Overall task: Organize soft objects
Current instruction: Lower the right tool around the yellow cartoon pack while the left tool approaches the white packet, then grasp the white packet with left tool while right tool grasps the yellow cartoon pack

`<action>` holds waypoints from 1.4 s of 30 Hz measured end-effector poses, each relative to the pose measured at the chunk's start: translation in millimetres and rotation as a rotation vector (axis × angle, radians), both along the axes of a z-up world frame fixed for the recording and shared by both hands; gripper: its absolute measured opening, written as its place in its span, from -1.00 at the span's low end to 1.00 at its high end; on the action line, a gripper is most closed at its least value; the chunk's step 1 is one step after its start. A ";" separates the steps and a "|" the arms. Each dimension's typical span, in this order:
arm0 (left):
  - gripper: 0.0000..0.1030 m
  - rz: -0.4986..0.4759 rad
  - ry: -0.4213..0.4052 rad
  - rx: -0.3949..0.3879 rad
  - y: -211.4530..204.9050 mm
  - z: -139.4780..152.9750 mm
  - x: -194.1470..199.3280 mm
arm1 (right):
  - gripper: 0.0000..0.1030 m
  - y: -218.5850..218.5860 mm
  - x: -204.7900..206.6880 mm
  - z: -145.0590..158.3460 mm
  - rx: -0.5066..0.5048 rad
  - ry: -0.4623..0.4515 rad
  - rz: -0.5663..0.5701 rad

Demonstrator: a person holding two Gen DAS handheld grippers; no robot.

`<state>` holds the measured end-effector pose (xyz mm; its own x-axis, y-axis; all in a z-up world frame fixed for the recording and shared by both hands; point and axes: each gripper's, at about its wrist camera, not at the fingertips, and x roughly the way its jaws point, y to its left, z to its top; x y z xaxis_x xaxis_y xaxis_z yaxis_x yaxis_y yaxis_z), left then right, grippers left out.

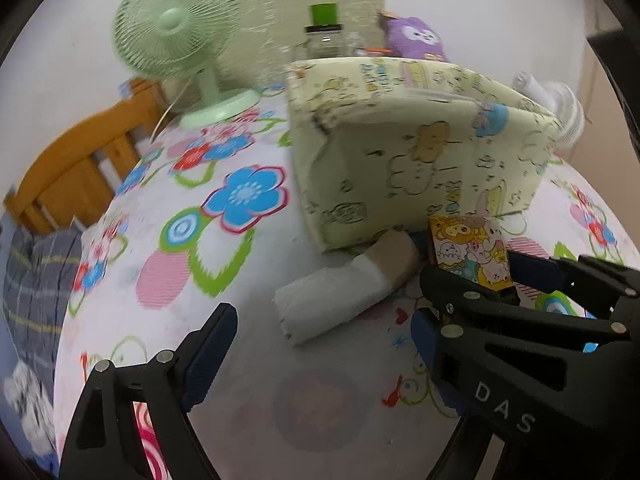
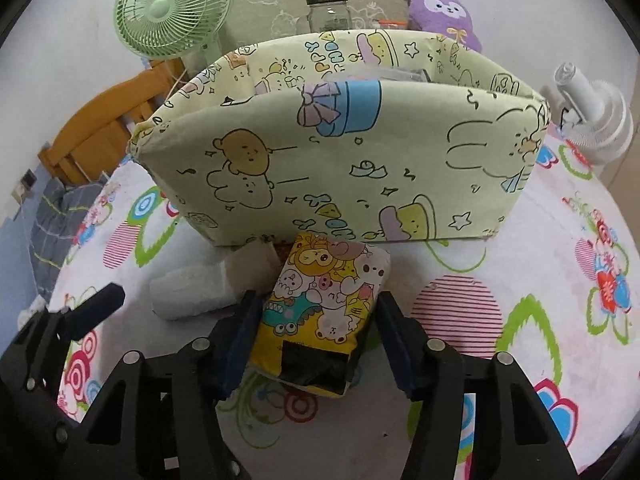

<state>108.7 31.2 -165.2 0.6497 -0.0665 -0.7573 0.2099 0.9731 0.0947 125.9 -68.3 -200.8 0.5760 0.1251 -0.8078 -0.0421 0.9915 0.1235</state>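
Between the blue-padded fingers of the right hand-held gripper (image 2: 314, 336) a small yellow tissue packet printed with cartoon animals (image 2: 324, 304) is clamped, its two long sides pressed by the pads while its underside rests on the floral-printed tablecloth (image 2: 460, 360) of the tabletop. From the left wrist view the same packet (image 1: 470, 254) is seen standing just in front of the box, with the right hand-held gripper (image 1: 492, 280) closed around it. The left hand-held gripper (image 1: 320, 344) is held low over the tabletop with its jaws wide apart and nothing between them; one of its fingers (image 2: 96, 310) is seen at the left edge of the right wrist view. Just left of the packet a rolled white and beige cloth (image 1: 344, 292) is laid on the tablecloth, its beige end touching the base of the box. Directly behind both soft things a pale yellow fabric storage box with cartoon bears and rabbits (image 2: 340, 152) is stood upright, open at the top; what is held inside cannot be made out clearly. Behind the box a clear glass jar with a black lid (image 2: 328, 14) and a purple plush toy with a white face (image 2: 444, 14) are seen. At the far left of the tabletop a light green desk fan (image 2: 172, 12) is placed, and at the far right a white fan (image 2: 596, 116) is partly visible. Beyond the left edge an orange wooden bed frame (image 1: 80, 160) is seen
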 end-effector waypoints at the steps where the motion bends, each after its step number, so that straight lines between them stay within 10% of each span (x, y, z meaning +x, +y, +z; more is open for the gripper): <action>1: 0.75 -0.015 -0.002 0.007 -1.9 -0.1 1.2 | 0.13 -1.4 -0.6 0.4 -0.005 -0.001 -0.007; 20: 0.65 -0.128 0.024 -0.007 -26.1 -11.7 24.9 | 0.11 -33.6 -6.8 3.4 0.009 0.024 -0.094; 42: -0.38 -0.109 0.066 -0.114 -39.6 -9.9 8.0 | 0.10 -44.4 -14.2 5.3 0.034 0.013 -0.043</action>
